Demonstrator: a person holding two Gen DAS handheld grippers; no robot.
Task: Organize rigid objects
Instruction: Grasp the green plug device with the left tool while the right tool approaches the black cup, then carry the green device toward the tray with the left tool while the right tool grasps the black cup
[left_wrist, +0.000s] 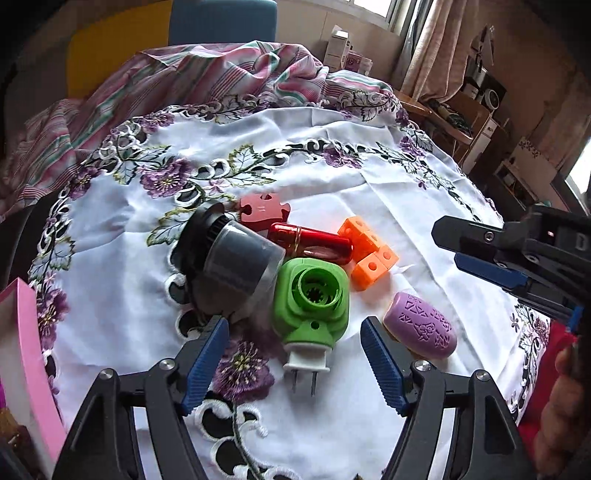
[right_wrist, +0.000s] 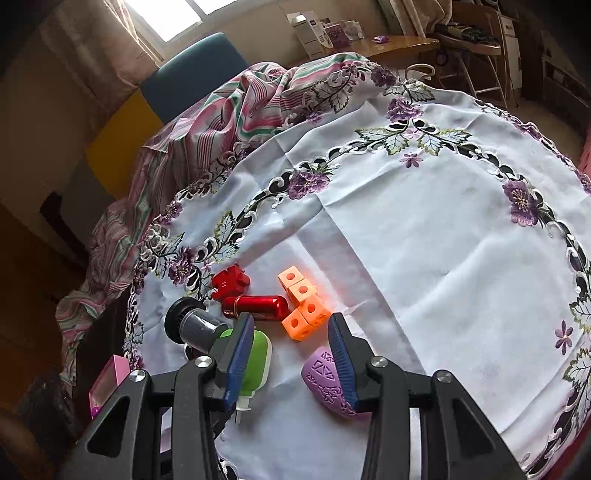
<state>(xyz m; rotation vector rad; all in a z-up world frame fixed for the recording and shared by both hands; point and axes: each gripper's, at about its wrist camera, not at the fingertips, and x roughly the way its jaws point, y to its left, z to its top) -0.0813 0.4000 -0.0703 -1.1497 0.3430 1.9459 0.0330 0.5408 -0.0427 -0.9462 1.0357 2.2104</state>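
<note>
Green plug heater framed by the left tool; nothing gripped yet.

White embroidered cloth (left_wrist: 332, 177) covers the tabletop, the clutter bunched at its centre. Left to right in the left wrist view: a pink box (left_wrist: 26, 354) at 9 o'clock, a black jar (left_wrist: 225, 262), a red block (left_wrist: 263, 210) and red tube (left_wrist: 310, 242) at 12, the heater (left_wrist: 312, 302), orange cubes (left_wrist: 369, 254) at 1, a purple case (left_wrist: 421, 325) at 3. The left tool (left_wrist: 295, 358) stands wide open and empty, the heater's plug end between its fingers. The right tool (right_wrist: 291, 354) hovers part open, empty, beside the case. Likely an approach: next, lower and close on the heater without nudging the jar.
</note>
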